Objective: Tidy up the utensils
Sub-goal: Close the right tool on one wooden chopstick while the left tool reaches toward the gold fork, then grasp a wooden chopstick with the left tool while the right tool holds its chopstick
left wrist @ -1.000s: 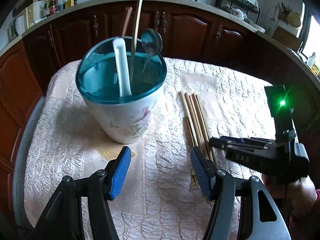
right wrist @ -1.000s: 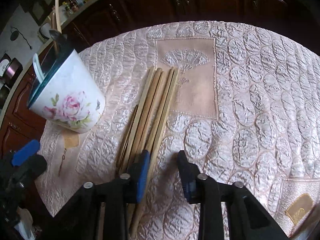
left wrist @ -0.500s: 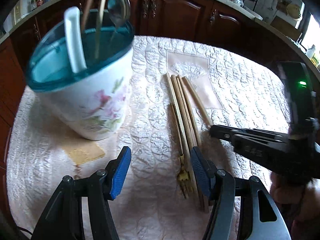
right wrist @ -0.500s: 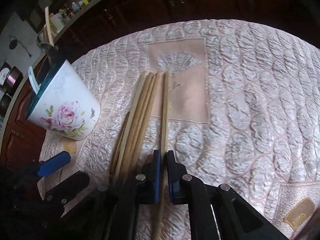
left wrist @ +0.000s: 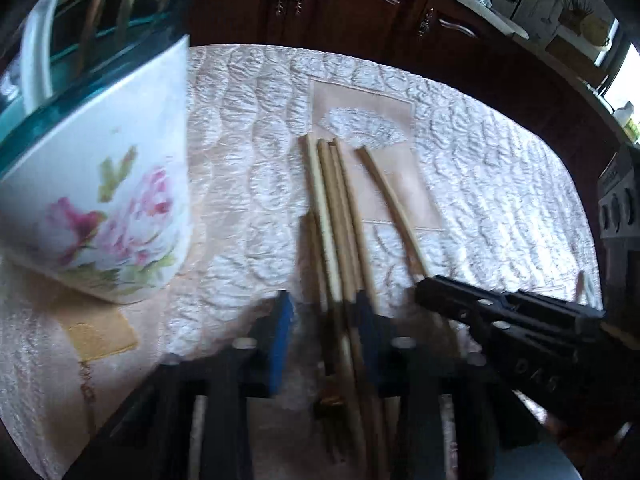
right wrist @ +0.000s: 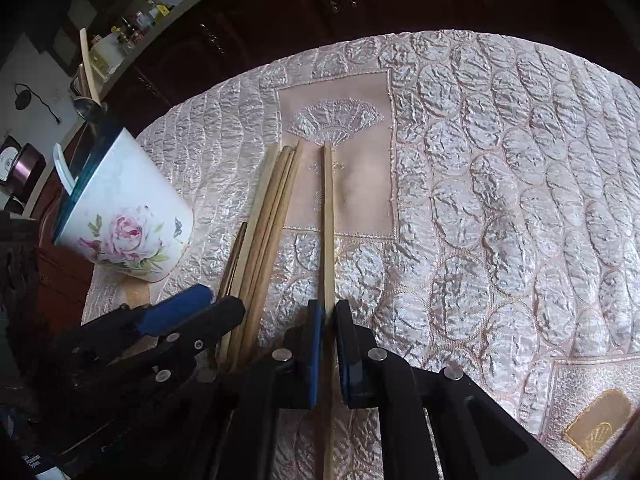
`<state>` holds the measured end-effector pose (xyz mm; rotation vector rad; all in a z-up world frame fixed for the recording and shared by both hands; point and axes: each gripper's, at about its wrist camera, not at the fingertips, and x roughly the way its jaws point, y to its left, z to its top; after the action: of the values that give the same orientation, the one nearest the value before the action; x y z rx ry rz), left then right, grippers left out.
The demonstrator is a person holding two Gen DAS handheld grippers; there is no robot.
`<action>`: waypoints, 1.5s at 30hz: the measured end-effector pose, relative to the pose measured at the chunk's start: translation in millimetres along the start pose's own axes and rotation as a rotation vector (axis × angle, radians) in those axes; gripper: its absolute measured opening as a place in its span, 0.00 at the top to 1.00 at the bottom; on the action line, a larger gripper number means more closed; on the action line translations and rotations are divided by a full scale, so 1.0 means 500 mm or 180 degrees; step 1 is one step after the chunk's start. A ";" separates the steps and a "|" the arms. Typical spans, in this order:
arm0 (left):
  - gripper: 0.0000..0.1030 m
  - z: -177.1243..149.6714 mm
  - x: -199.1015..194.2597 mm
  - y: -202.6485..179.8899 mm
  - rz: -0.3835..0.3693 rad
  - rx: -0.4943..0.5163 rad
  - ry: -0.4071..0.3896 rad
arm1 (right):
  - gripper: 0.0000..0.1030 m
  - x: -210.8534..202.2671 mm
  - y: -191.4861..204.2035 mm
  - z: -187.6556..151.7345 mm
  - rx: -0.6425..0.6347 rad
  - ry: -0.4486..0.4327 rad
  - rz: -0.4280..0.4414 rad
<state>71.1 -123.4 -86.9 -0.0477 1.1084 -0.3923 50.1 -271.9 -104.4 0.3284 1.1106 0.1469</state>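
Right hand-held gripper (right wrist: pixel 327 316) is clamped on one chopstick (right wrist: pixel 328 216); four bundled chopsticks (right wrist: pixel 268 216) at its 10 o'clock lie between the left hand-held gripper (left wrist: pixel 324 312) pads, which have just been closing, grip unclear

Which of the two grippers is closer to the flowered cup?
The left. The left gripper, its fingers just closing around the bundle of chopsticks, sits beside the flowered cup. The right gripper clamps a lone chopstick on the bundle's far side.
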 end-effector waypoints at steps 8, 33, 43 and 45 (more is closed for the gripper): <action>0.93 -0.035 -0.033 0.034 0.0033 0.0000 0.0064 | 0.93 -0.030 -0.034 -0.027 0.0237 -0.0023 0.0067; 0.88 -0.033 -0.033 -0.030 0.0147 0.0278 0.0226 | 0.87 -0.083 -0.036 -0.036 0.0227 -0.0101 0.0149; 0.90 -0.019 -0.022 -0.012 -0.0041 0.0144 0.0337 | 0.84 -0.076 -0.053 -0.036 0.0244 -0.0048 0.0161; 0.90 -0.024 -0.019 -0.019 -0.0029 0.0138 0.0306 | 0.84 -0.069 -0.049 -0.035 0.0225 -0.0027 0.0143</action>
<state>54.4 -127.3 -81.9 0.0045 1.1945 -0.4304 18.0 -301.3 -90.0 0.4169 1.1023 0.1461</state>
